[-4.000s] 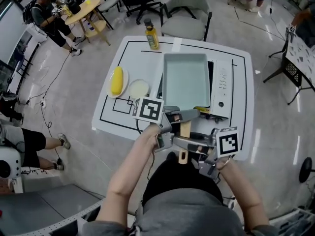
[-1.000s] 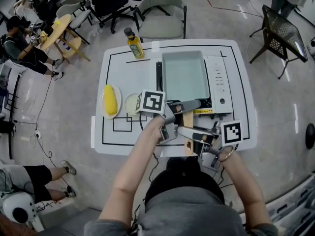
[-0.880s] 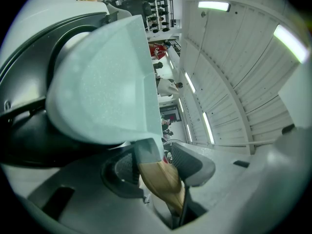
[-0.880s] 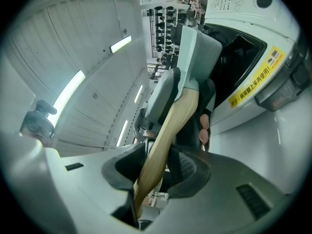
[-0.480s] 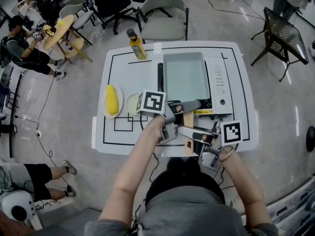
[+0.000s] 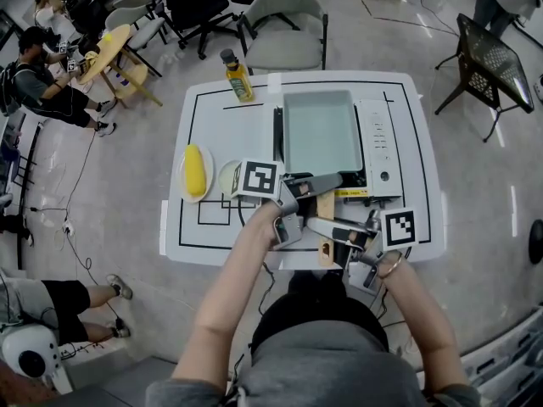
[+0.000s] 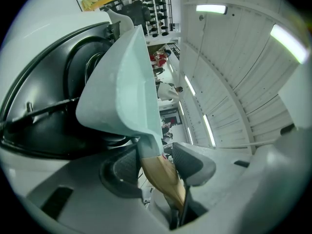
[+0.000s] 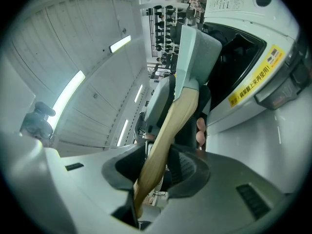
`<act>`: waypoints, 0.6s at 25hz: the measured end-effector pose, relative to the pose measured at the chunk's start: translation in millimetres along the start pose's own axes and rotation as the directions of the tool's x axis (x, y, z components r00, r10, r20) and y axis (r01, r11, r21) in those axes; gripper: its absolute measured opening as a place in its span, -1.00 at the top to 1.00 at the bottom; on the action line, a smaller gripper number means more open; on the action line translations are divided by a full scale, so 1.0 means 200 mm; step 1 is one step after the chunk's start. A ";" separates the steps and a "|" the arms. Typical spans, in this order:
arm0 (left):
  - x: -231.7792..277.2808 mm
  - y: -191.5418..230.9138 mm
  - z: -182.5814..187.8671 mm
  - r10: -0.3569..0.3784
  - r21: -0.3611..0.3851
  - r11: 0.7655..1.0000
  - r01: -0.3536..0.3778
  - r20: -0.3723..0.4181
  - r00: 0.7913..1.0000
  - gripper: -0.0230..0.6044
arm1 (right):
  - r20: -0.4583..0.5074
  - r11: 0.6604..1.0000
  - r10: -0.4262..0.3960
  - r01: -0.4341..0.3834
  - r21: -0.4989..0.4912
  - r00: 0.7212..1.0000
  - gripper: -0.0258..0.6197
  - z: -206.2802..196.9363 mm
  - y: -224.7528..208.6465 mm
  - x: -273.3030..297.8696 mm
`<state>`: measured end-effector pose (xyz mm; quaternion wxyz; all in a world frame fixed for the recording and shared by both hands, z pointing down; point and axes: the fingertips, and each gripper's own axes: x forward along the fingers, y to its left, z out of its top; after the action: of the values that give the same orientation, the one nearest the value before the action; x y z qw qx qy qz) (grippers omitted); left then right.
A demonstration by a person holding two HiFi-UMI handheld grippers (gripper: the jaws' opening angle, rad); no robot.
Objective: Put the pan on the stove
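A white tabletop (image 6: 212, 117) with black lines carries a white portable stove (image 6: 386, 142). On the stove, just ahead of both sets of jaws, sits the pale green rectangular pan (image 6: 321, 130). Its wooden handle (image 8: 168, 126) runs back between both sets. The right gripper (image 8: 163, 167) clenches the handle, while the left gripper (image 7: 156, 162), nearer the pan, has just been opening, its jaws loose around it.

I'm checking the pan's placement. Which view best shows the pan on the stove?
The head view: it looks down on the whole pan, sitting on the stove, handle included. The left gripper view shows only its near end and the handle; the right gripper view mostly the handle.
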<state>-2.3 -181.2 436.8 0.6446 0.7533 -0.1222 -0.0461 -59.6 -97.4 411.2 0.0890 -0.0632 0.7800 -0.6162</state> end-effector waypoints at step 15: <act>0.00 0.00 0.00 0.003 -0.009 1.000 -0.002 0.008 1.000 0.34 | 0.068 0.999 -0.031 0.033 -0.031 0.997 0.46 0.04 0.00 -0.14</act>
<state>-3.4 -181.5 437.5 0.6476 0.7500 -0.1255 -0.0490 -30.1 -100.0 410.6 0.1043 -0.0978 0.7852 -0.6025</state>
